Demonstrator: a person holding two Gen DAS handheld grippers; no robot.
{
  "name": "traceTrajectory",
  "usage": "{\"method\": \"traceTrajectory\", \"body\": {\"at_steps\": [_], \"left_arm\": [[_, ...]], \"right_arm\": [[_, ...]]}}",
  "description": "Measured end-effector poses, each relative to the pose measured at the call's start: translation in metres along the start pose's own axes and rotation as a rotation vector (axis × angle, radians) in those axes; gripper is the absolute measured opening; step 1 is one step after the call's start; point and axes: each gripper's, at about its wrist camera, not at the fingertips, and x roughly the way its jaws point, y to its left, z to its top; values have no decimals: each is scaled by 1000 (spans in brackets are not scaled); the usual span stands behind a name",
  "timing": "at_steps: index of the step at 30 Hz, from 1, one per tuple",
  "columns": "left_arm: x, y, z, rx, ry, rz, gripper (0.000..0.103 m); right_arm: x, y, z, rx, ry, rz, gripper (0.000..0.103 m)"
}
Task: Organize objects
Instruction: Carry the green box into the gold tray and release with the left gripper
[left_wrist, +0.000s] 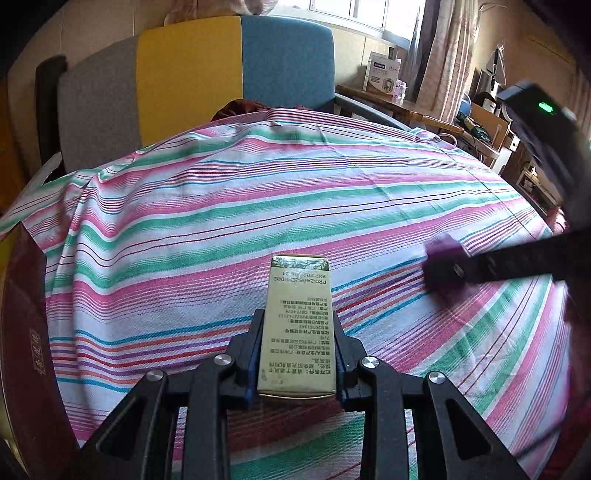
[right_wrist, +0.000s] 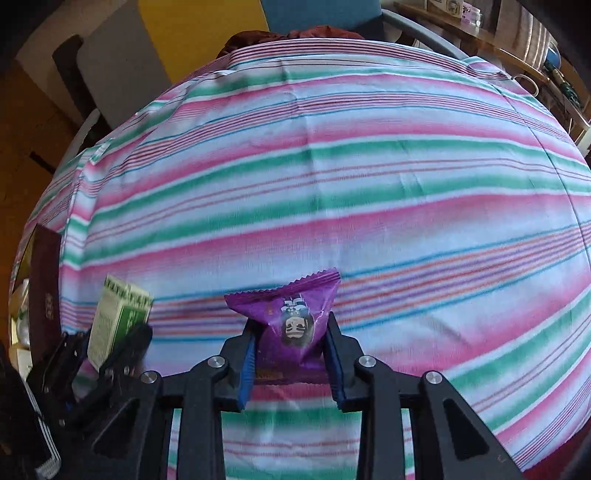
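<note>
My left gripper is shut on a pale green and gold carton with printed text, held above the striped tablecloth. My right gripper is shut on a purple snack packet with a cartoon face. In the left wrist view the right gripper comes in from the right, blurred, with the purple packet. In the right wrist view the left gripper shows at lower left holding the carton.
A dark red box stands at the table's left edge; it also shows in the right wrist view. A grey, yellow and blue chair back stands behind the table. A cluttered wooden desk lies at the back right.
</note>
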Motion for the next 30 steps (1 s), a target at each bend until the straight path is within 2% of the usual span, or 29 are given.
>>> {"method": "traceTrajectory", "body": {"at_steps": [3, 8, 20, 24, 30], "left_arm": [[0, 0, 0, 5, 1, 5, 32], [-1, -1, -1, 14, 0, 14, 32], [-2, -3, 0, 16, 11, 19, 30], [-18, 2, 3, -32, 4, 27, 30], [-60, 3, 10, -24, -69, 45, 30]], "right_arm": [[-4, -2, -16, 21, -22, 13, 32], [1, 5, -8, 9, -33, -13, 32], [6, 18, -2, -111, -78, -76, 32], [3, 18, -6, -149, -94, -99, 32], [4, 20, -7, -169, -106, -112, 32]]}}
